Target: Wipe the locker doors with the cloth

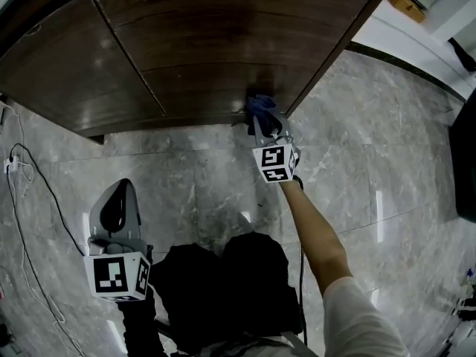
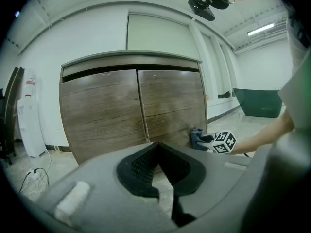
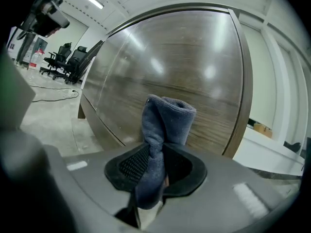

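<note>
Right gripper [image 1: 265, 125] pinching cloth [image 1: 259, 107], against right door [image 1: 223, 43] at its 5 o'clock corner. Left gripper [image 2: 155, 149] pressed together, empty. Left door [image 1: 67, 73] likely pending.

Locker doors [image 1: 186, 50] span the frame's top. The cloth [image 1: 259, 104], in the right gripper [image 1: 262, 119], meets the right-hand door's lower corner at centre. The left gripper [image 1: 117, 213] sits lower left over the floor [image 1: 372, 147].
</note>
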Motion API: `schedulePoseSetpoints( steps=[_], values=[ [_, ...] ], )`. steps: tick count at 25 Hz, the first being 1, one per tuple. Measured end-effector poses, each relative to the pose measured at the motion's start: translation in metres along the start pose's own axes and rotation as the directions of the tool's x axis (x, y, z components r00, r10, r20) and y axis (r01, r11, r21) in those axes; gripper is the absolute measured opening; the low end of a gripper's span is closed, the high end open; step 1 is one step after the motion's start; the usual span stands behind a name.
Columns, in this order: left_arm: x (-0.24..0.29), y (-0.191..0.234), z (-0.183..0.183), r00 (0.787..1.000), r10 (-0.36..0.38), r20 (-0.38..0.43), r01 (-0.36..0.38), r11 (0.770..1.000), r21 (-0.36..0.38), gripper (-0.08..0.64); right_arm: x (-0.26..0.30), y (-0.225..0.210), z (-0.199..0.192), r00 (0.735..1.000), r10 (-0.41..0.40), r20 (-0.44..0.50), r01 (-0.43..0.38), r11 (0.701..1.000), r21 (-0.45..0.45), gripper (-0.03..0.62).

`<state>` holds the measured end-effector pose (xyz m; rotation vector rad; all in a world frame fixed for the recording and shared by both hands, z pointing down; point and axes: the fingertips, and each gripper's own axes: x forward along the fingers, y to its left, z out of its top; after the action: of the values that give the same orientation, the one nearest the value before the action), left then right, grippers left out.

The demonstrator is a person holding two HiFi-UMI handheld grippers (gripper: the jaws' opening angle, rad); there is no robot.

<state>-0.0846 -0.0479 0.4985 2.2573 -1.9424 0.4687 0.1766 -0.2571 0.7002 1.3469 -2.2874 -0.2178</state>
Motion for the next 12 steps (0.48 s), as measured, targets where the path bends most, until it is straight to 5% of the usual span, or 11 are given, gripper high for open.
schedulePoseSetpoints(
  steps=[5,12],
  values=[
    [-0.002,0.003,-0.003,1.000,0.009,-0.001,-0.009,1.000,-0.006,0.002,-0.002,0.000,0.013,1.000,0.005,0.013,-0.005,1.000,0.022,0.089],
    [-0.007,0.004,-0.004,1.000,0.010,0.004,-0.010,1.000,-0.021,0.002,-0.017,-0.009,0.083,0.995,0.014,0.102,-0.010,0.999,-0.042,0.089]
  ],
)
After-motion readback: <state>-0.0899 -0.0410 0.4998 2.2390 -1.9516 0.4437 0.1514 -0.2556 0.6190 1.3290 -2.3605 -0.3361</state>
